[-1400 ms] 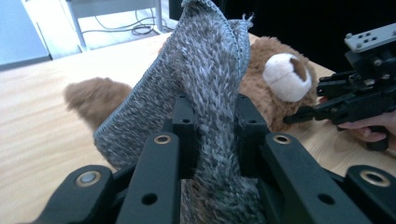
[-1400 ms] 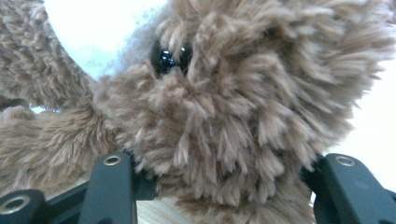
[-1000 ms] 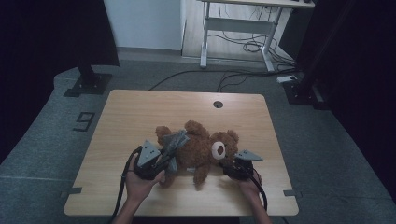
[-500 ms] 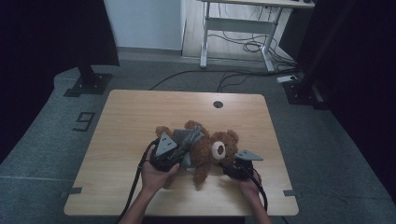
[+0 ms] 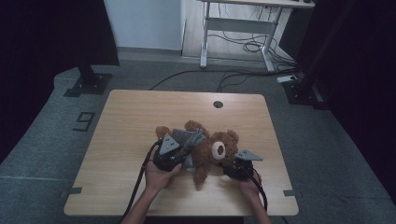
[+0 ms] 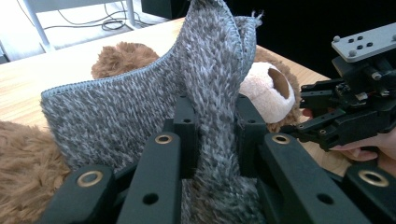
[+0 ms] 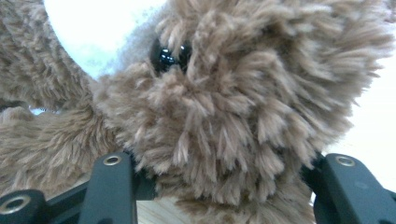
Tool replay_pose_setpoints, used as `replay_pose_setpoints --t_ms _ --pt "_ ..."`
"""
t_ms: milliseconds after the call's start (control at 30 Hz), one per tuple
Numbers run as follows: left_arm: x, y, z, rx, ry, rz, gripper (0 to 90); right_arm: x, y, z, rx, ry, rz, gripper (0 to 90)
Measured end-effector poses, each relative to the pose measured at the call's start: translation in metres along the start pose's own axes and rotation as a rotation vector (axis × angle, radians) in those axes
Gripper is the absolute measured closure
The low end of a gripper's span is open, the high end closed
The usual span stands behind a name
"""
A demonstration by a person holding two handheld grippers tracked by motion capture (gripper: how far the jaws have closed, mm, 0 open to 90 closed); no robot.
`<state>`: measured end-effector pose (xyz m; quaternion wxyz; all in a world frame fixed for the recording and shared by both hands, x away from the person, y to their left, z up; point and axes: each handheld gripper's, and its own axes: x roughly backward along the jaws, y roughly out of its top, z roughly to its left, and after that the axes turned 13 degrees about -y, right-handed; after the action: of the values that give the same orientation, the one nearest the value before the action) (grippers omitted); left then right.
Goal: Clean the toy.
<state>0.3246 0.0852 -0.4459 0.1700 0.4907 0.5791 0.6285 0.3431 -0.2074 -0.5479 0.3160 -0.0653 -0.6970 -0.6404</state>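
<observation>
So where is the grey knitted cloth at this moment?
In the high view the grey knitted cloth lies over the teddy bear's body near the table's front middle, left of its head, pinched by the left gripper.

2 black grippers (image 5: 180,151), grey triangular plates, brass-ringed holes, seemingly black cables.

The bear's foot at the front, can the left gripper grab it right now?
Probably not yet. The left gripper is shut on the grey sweater, so it's busy. The foot lies close beside it with nothing in between; it would need to let go first.
</observation>
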Motion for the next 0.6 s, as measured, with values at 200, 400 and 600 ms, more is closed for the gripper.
replay_pose_setpoints --t_ms 200,400,600 --pt "-0.009 0.003 -0.002 -0.008 -0.008 0.012 74.8 -0.001 0.0 0.0 -0.003 -0.001 0.0 44.2" --pt "-0.033 0.014 -0.012 -0.02 -0.032 0.014 74.8 -0.001 0.0 0.0 -0.005 0.0 0.001 44.2" --pt "-0.066 0.018 -0.024 -0.041 -0.058 0.044 74.8 -0.001 0.0 -0.001 -0.002 0.003 0.002 44.7"
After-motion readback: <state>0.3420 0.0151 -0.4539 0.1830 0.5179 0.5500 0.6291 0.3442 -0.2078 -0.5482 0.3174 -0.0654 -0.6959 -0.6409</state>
